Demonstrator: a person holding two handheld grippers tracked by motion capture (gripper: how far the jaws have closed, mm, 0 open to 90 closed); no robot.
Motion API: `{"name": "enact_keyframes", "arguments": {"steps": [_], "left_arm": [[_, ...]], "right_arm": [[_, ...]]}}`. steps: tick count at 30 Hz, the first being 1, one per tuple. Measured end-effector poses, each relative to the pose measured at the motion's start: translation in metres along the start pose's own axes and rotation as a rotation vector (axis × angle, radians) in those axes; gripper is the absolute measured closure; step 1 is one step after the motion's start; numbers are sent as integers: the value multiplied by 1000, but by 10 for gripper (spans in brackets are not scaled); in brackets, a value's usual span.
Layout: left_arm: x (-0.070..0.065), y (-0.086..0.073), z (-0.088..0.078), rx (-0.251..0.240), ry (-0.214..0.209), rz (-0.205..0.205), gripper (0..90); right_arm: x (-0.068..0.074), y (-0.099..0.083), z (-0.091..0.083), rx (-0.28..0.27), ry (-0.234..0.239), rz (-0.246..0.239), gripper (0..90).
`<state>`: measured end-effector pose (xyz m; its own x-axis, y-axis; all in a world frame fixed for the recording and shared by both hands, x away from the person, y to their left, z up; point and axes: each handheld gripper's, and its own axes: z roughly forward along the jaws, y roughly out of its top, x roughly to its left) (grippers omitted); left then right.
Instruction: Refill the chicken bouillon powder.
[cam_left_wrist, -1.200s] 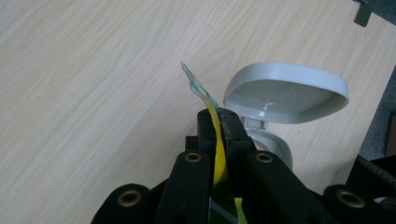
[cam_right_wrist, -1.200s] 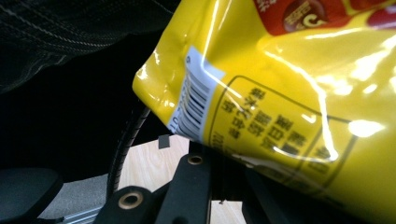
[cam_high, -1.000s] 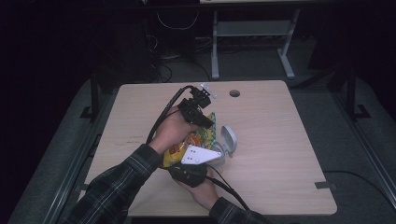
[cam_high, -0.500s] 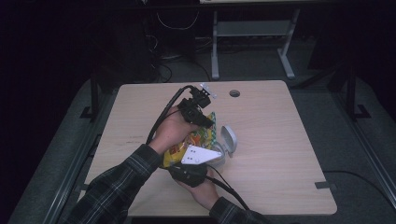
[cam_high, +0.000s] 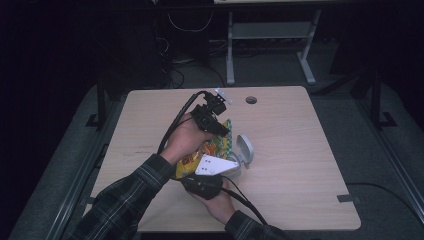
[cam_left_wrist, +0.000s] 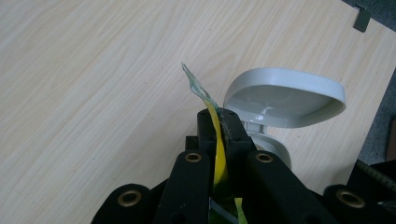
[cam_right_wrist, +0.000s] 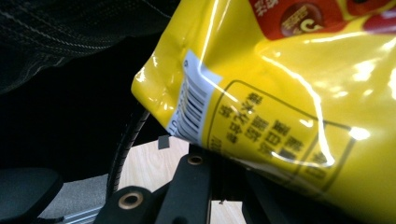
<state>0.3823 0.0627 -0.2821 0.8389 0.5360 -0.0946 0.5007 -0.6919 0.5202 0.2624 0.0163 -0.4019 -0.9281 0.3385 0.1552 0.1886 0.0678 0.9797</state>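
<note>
Snack bag (cam_high: 210, 150) hung between both grippers, above the tabletop (cam_high: 300, 150). Left gripper (cam_left_wrist: 219, 126) was clamped on the bag's top seal edge; right gripper (cam_high: 202, 185) sat under the bag's bottom corner, w/ jaws hidden by the film, so can't tell its state. Bag's long axis ran gripper to gripper. Open-lidded grey container (cam_left_wrist: 280, 100) stood just beyond the left gripper, nearest obstacle.

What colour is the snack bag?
Mostly shiny yellow, with some red near the top. The snack bag shows best in the right gripper view.
</note>
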Motion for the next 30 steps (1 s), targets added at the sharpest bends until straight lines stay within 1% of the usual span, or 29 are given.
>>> {"name": "enact_keyframes", "arguments": {"steps": [14,30], "left_arm": [[-1,1,1,-4,3,1,893],[0,0,0,-1,3,0,894]], "right_arm": [[-1,1,-1,-8,-4,11,900],[0,0,0,-7,-1,10,900]]}}
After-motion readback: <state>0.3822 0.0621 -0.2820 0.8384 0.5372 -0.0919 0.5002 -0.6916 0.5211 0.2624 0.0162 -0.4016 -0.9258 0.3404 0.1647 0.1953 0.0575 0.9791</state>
